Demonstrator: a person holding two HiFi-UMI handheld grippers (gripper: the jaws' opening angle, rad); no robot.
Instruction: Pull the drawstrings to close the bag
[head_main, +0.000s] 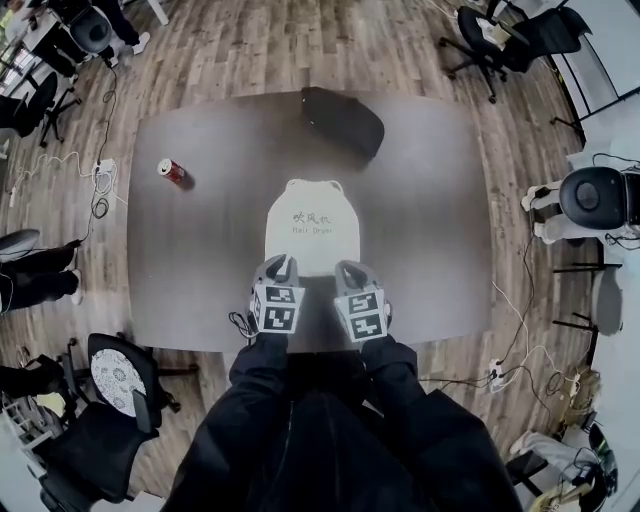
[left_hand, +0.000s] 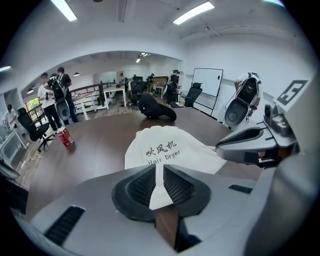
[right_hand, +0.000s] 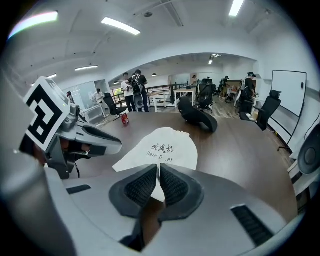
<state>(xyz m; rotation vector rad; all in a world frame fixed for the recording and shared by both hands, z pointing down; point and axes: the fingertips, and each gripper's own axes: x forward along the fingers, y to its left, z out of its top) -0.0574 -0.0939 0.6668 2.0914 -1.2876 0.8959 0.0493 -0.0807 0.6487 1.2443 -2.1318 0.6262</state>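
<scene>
A white cloth drawstring bag (head_main: 311, 228) printed "Hair Dryer" lies flat on the dark table (head_main: 200, 260), its gathered mouth at the far end. My left gripper (head_main: 277, 268) is shut on the bag's near left corner. In the left gripper view a wedge of white cloth (left_hand: 159, 187) runs between the closed pads. My right gripper (head_main: 352, 272) is shut on the near right corner, and the bag's cloth (right_hand: 167, 150) passes between its closed pads too. Each gripper shows in the other's view: the right gripper (left_hand: 250, 142) and the left gripper (right_hand: 85, 137). I see no drawstring cords.
A red can (head_main: 171, 169) stands on the table's left part. A black rounded bag (head_main: 343, 118) lies at the far edge beyond the white bag. Office chairs (head_main: 120, 385) and cables surround the table, and people stand far off in the room.
</scene>
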